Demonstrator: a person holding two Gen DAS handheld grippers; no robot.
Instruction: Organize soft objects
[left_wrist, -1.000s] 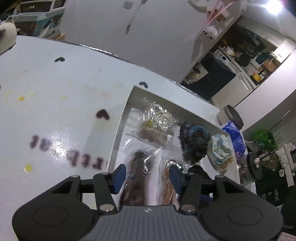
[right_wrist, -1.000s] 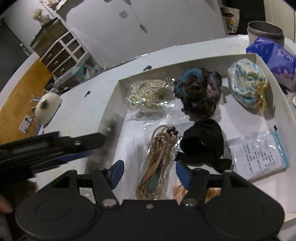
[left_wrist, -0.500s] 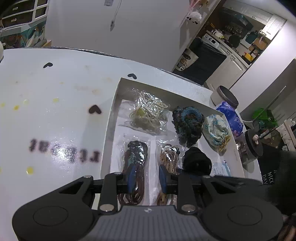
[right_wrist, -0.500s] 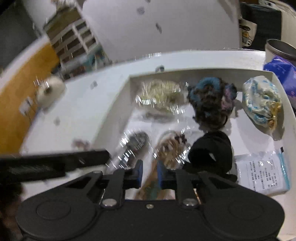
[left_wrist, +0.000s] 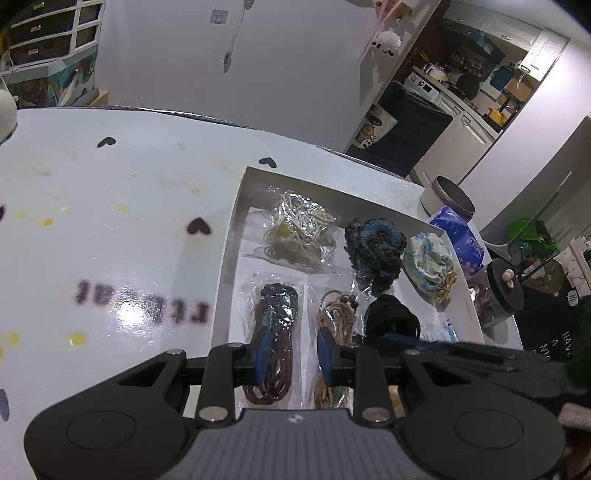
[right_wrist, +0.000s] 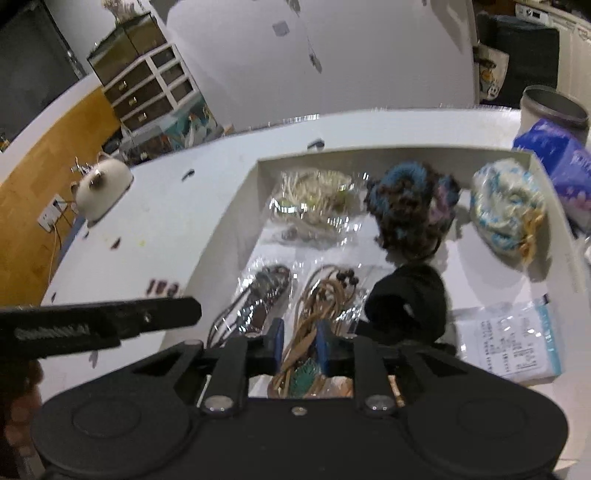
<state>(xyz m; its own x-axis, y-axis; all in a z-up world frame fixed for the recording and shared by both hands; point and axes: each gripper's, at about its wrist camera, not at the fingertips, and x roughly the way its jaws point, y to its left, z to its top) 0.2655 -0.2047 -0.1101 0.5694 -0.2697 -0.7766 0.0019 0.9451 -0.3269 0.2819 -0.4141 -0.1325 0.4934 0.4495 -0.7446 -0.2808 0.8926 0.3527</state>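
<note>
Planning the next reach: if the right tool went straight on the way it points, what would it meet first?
Most likely the bagged tan cord bundle in the white box: it lies directly ahead of the right tool, between its partly closed fingers. How far off it is remains unclear.

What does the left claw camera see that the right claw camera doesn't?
Only the left view shows the dark-lidded glass jar and the green thing beyond it. Only the right view shows the white teapot-like thing and the whole printed packet. Both show the white box with the crochet scrunchie, black scrunchie and bagged cords.
</note>
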